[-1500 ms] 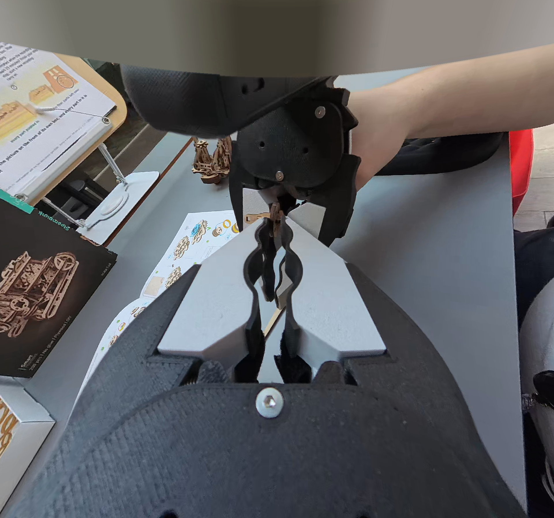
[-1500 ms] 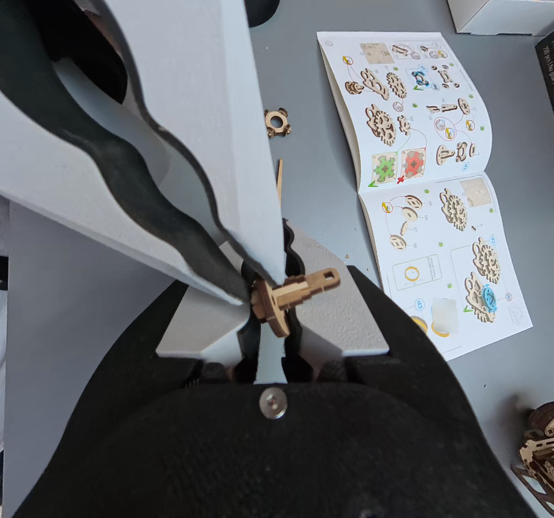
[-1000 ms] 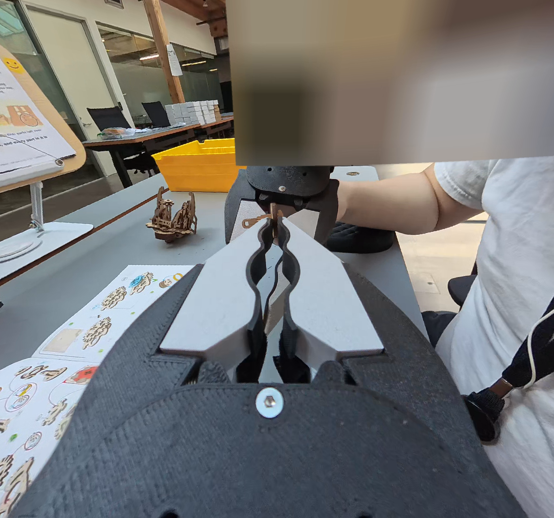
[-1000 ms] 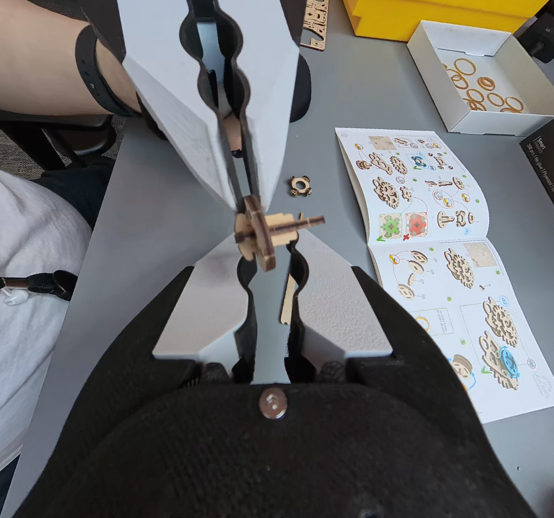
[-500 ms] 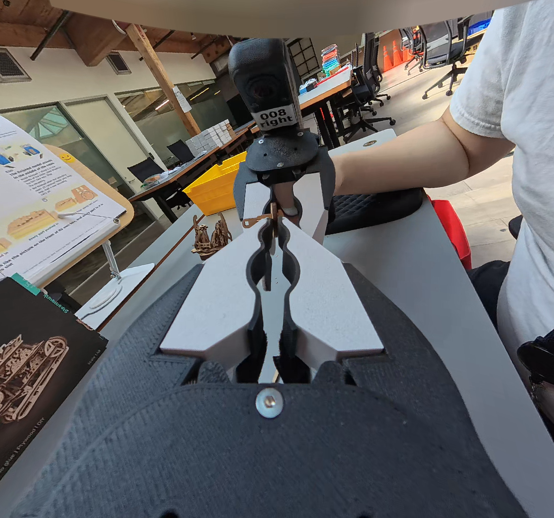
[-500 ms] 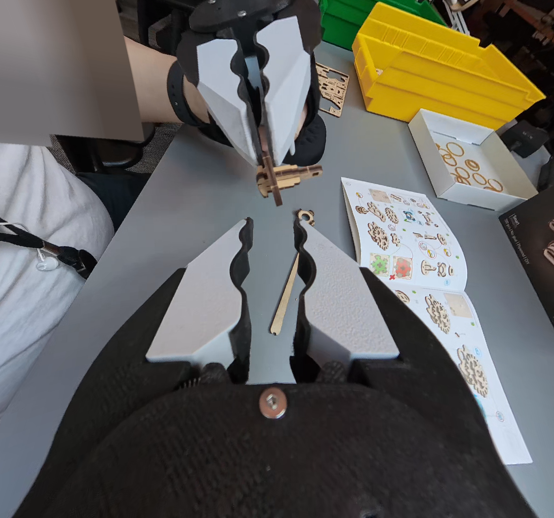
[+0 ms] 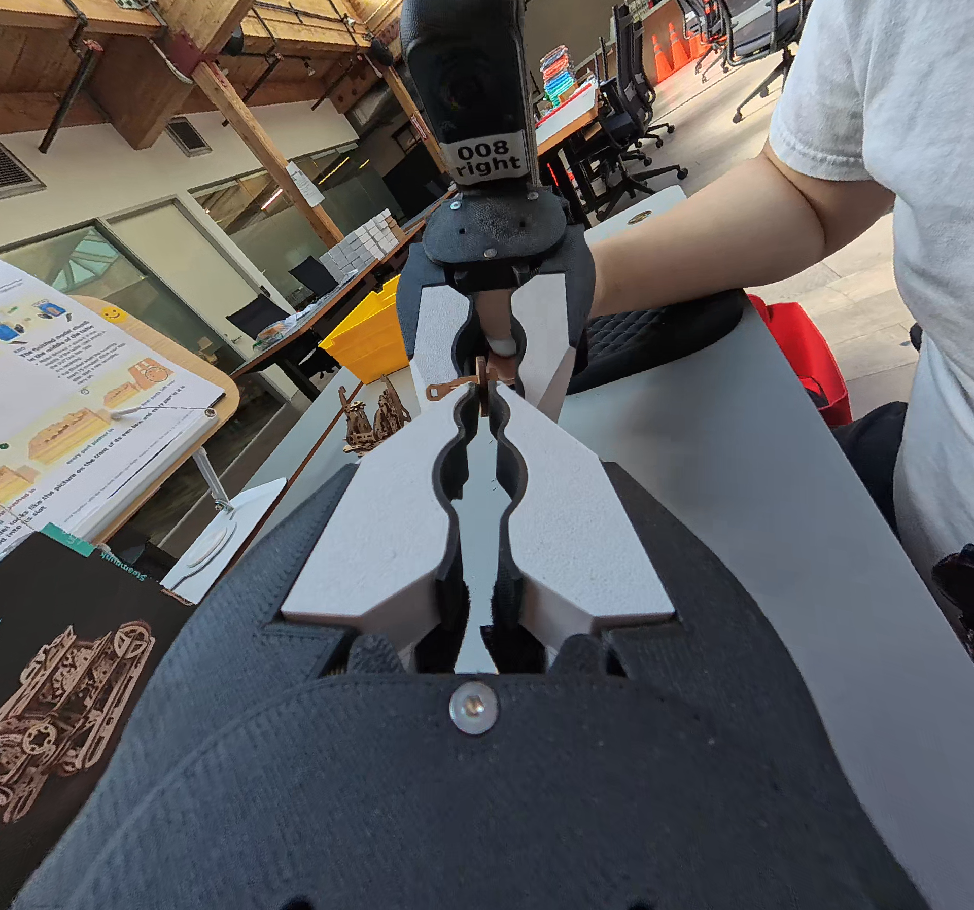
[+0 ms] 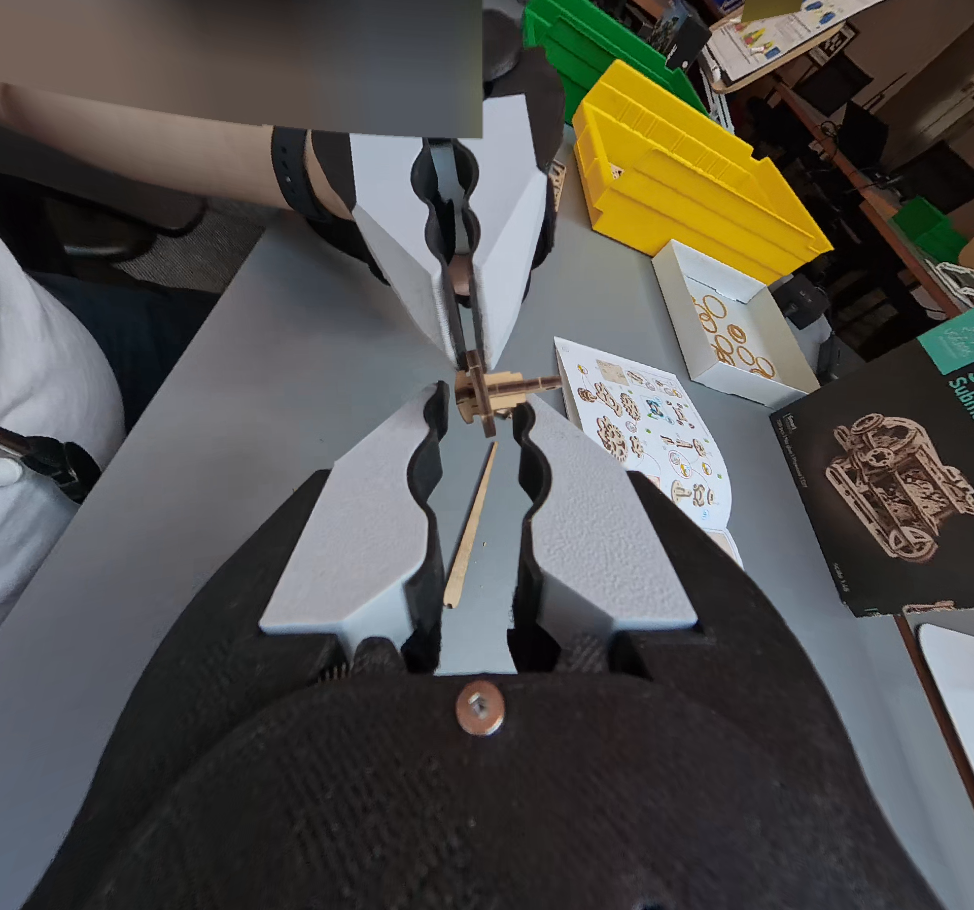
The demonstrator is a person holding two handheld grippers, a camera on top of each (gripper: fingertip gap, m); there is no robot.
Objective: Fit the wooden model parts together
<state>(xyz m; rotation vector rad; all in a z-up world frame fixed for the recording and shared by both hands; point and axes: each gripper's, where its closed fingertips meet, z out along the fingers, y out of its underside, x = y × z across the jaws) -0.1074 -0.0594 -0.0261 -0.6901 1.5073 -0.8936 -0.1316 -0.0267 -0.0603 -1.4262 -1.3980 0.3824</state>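
My left gripper (image 7: 482,397) is shut on the edge of a small wooden disc-and-axle part (image 7: 477,384) and holds it in the air above the grey table (image 8: 253,410). In the right wrist view the left gripper (image 8: 469,357) comes down from above, and the part (image 8: 495,389) has its axle pointing right. My right gripper (image 8: 479,405) is open, with one fingertip on each side of the disc, and I cannot tell if they touch it. It faces me in the left wrist view (image 7: 493,357). A thin wooden stick (image 8: 471,521) lies on the table below the right fingers.
An open instruction booklet (image 8: 648,431), a white box of wooden rings (image 8: 738,336), yellow bins (image 8: 685,189), green bins (image 8: 580,31) and a black kit box (image 8: 896,473) lie to the right. A small wooden model (image 7: 374,421) and a document stand (image 7: 95,400) are at the left. My right fingertips sit around 4 cm from my left ones. The thin wooden stick (image 8: 471,521) lies around 11 cm away from my right fingertips.
The right gripper let go of the part and drew back open, then came close again, so its open fingers now flank the disc. The left gripper kept hold of the part throughout.
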